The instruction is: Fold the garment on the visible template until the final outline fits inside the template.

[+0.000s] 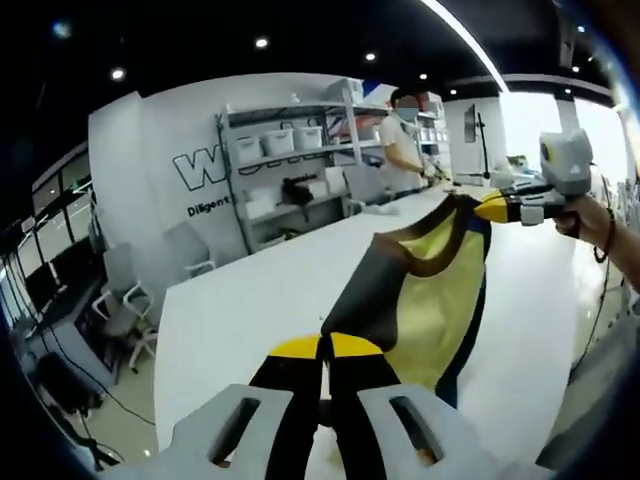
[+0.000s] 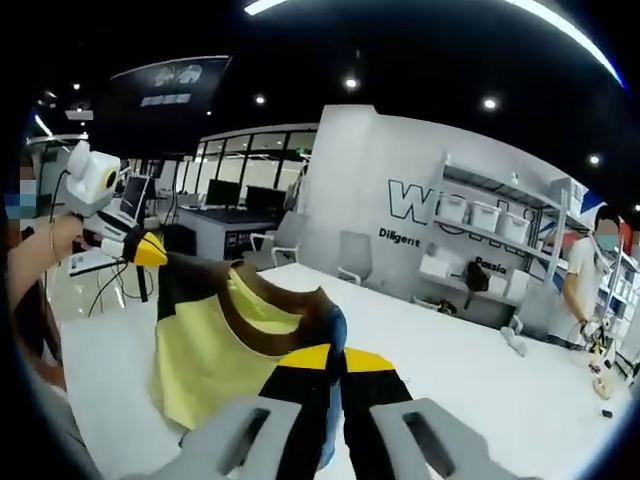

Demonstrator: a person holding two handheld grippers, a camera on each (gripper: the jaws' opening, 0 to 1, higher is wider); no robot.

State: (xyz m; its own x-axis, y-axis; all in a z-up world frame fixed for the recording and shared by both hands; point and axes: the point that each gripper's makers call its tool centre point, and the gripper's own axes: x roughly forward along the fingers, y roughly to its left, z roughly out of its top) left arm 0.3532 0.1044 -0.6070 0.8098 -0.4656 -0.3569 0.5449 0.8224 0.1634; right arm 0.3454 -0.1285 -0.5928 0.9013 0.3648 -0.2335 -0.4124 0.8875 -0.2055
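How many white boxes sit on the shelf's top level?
3: in the right gripper view, boxes sit side by side on the shelf top level, left, middle, right. More may be hidden.

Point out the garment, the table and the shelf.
garment (image 1: 430,270): left gripper view, yellow panel.
table (image 1: 260,300): left gripper view, bare white top.
shelf (image 1: 290,150): left gripper view, upper tier with bins.

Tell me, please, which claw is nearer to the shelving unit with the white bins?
Probably the right. In the left gripper view, the right claw holds the yellow garment at its far end, toward the shelving unit; the left claw grips the near end, farther away.
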